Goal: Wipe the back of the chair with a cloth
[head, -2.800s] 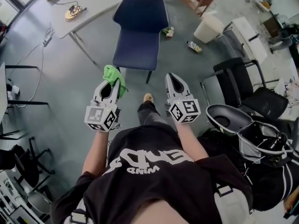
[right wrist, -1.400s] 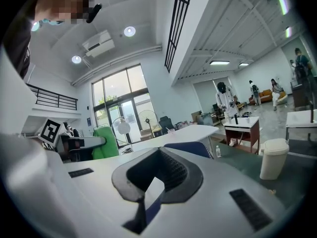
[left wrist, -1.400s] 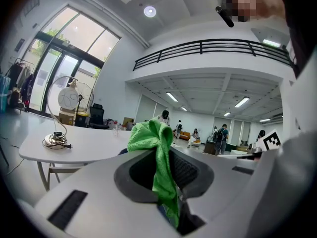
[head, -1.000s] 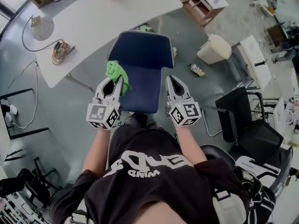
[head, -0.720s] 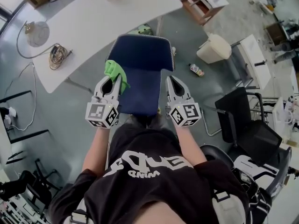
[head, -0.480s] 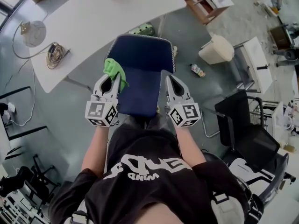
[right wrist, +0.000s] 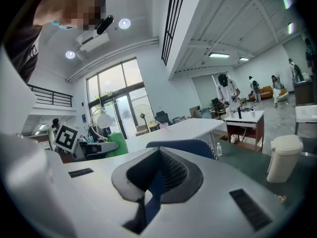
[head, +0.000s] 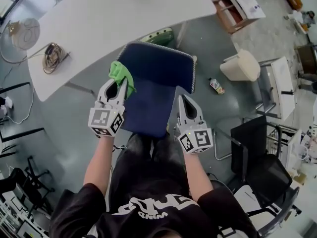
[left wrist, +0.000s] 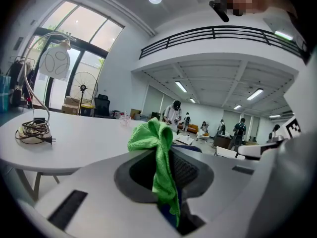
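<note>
The navy blue chair stands right in front of me, its backrest point(head: 159, 63) toward the white table and its seat point(head: 146, 110) nearer to me. My left gripper point(head: 118, 84) hovers over the chair's left edge, shut on a bunched green cloth point(head: 120, 74). In the left gripper view the cloth point(left wrist: 157, 152) hangs out between the jaws. My right gripper point(head: 182, 98) is over the seat's right side, shut and holding nothing. In the right gripper view, the backrest's top edge point(right wrist: 190, 146) shows just beyond the closed jaws.
A white table point(head: 114, 19) stands behind the chair with a coiled cable point(head: 51, 57) and a desk lamp point(head: 22, 31) on it. A green object point(head: 159, 36) lies under the table. On the floor to the right are a white bin point(head: 241, 66), a bottle point(head: 216, 87) and a black chair point(head: 257, 150).
The person has stepped up to the chair, so both grippers now hang over its seat instead of the floor. The left gripper still holds the cloth; the right sits slightly lower.
</note>
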